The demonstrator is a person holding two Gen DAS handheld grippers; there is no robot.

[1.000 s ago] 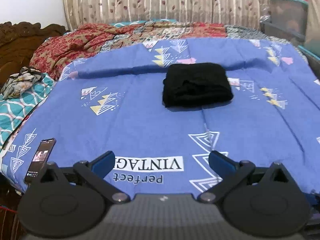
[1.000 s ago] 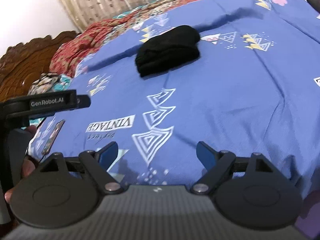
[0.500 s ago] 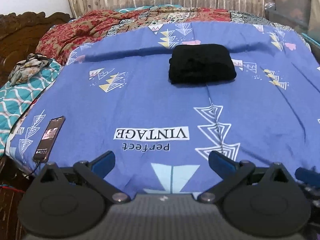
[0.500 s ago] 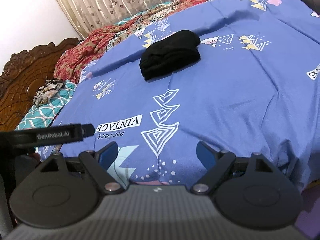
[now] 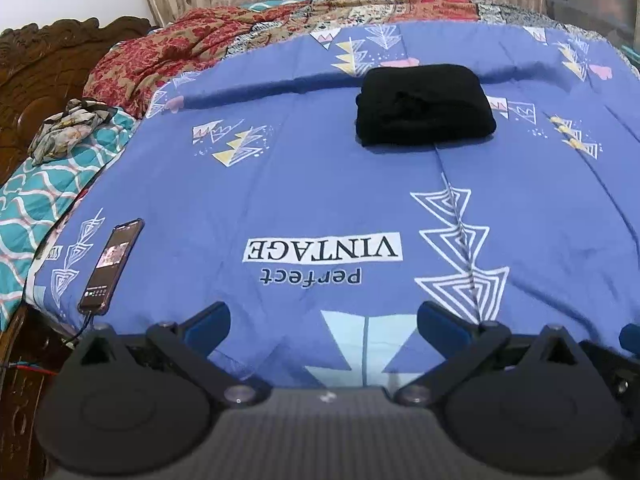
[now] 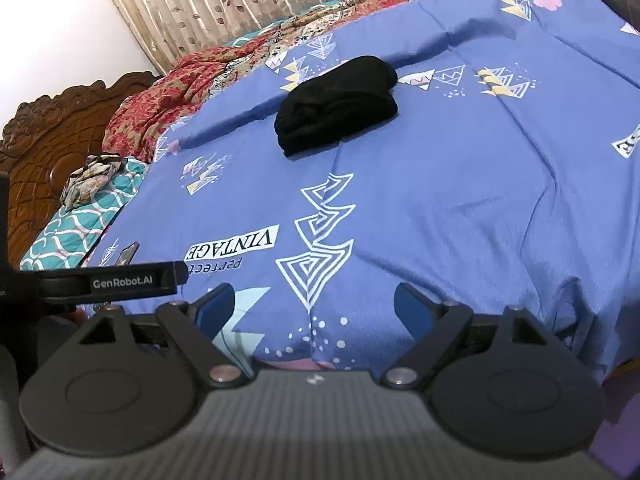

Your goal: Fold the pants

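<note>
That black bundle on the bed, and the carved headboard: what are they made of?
The black bundle looks like soft matte cloth, perhaps knit: it sags in rounded folds and gives no shine. The headboard looks like dark polished wood: reddish brown, carved, slightly glossy. Neither can be told for certain.

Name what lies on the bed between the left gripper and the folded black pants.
Only bare blue bedsheet with its "perfect VINTAGE" print separates the left gripper from the pants; the left wrist view shows it.

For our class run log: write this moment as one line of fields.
pants: folded black bundle on blue bedsheet | left gripper: open, empty | right gripper: open, empty | phone: left bed edge
</note>
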